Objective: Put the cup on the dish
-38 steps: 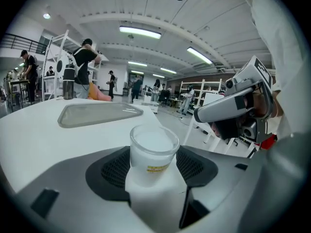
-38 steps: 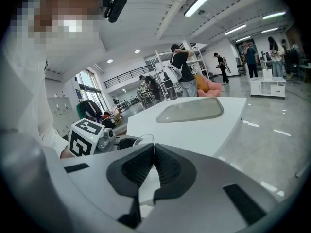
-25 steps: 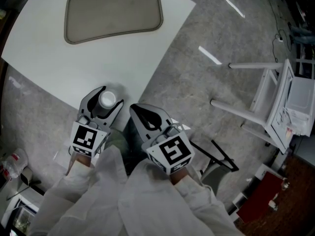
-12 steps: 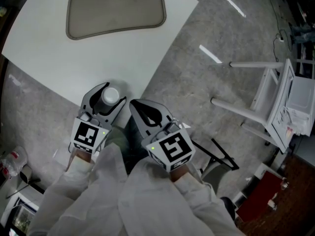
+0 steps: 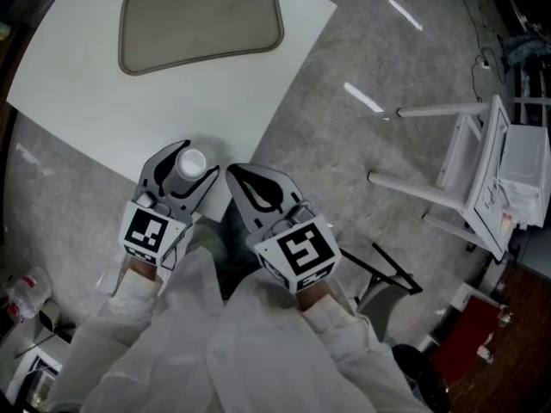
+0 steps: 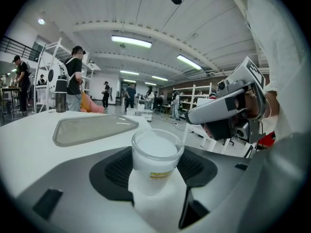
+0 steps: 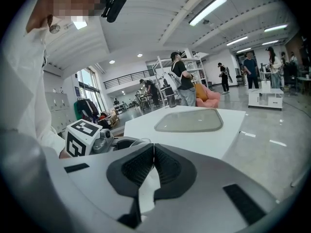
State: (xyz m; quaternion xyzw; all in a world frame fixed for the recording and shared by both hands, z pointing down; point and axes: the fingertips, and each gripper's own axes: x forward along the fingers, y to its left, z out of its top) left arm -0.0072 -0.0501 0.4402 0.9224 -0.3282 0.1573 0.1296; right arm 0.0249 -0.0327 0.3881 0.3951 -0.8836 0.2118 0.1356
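Cup (image 6: 156,152) in hand, dish not yet reached: that is where you stand. Your left gripper (image 5: 188,169) has its jaws closed on the cup's sides, holding it upright and mouth up, right at the near edge of the counter (image 5: 103,101). The dish (image 5: 202,17) lies toward the counter's far edge, bare, with open white surface between it and the cup. So the pick-up looks done, while the carry across the counter and the set-down both remain.

Your right gripper (image 5: 241,183) has its jaws pressed together with nothing between them. It hangs just beside the left one, off the counter's near edge and over the floor, and takes no part in the hold.

Against the picture from 1 second ago, little has changed. The cup sits a touch further in toward the counter, from just short of the near edge to about level with it. The grip on it looks the same, the right gripper keeps its place alongside, and the dish has not moved on the counter.
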